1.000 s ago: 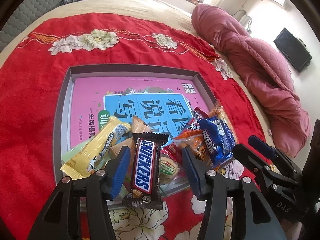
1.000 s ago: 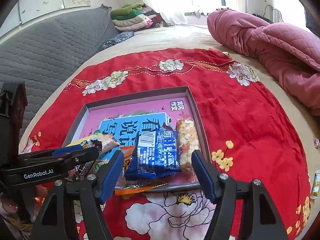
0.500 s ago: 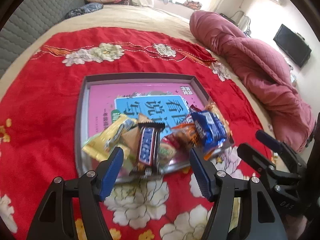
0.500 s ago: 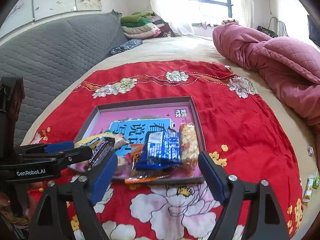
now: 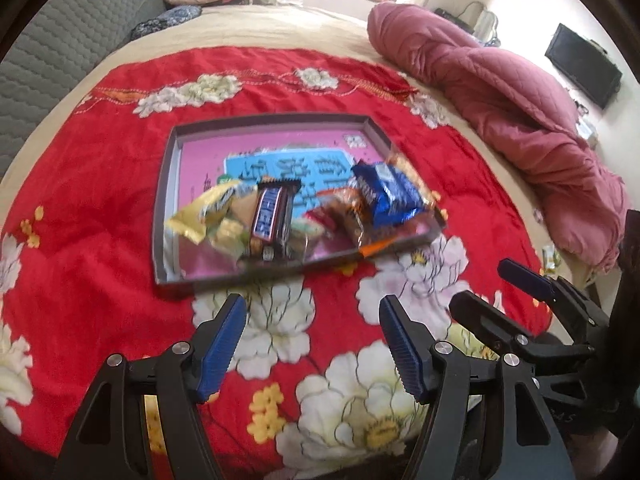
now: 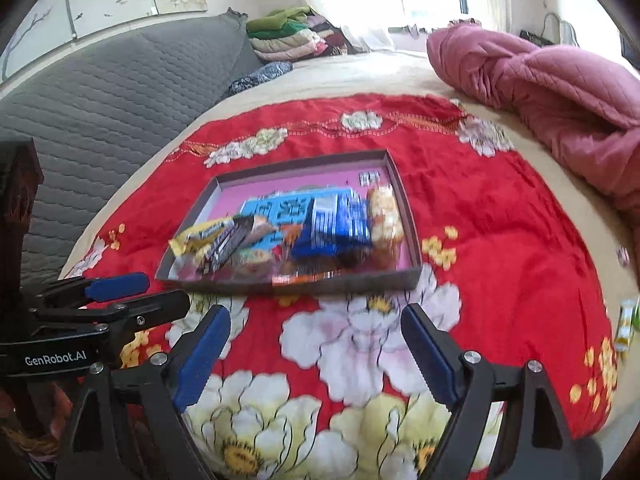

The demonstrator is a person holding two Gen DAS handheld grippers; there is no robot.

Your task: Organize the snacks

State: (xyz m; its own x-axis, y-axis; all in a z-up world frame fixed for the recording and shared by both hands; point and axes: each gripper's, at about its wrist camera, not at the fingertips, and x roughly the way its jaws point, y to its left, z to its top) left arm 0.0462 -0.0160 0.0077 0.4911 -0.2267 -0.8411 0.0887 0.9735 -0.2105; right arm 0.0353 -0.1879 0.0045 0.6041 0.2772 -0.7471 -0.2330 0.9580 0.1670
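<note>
A shallow grey tray (image 5: 166,184) with a pink and blue book cover inside lies on the red flowered blanket; it also shows in the right wrist view (image 6: 408,208). Snacks are piled along its near edge: a Snickers bar (image 5: 270,218), a yellow wrapper (image 5: 204,210), a blue cookie pack (image 5: 386,194) (image 6: 338,224), and a popcorn-like bag (image 6: 385,220). My left gripper (image 5: 312,344) is open and empty, well short of the tray. My right gripper (image 6: 316,356) is open and empty too, beside the left one.
A rolled pink quilt (image 5: 520,112) lies to the right on the bed. A grey padded headboard (image 6: 100,96) and folded clothes (image 6: 292,36) stand at the back left. A small wrapped snack (image 6: 624,322) lies near the bed's right edge.
Both grippers have pulled back toward me, away from the tray. The Snickers bar, between the left fingers a second ago, now lies on the pile in the tray. Both jaws stay open.
</note>
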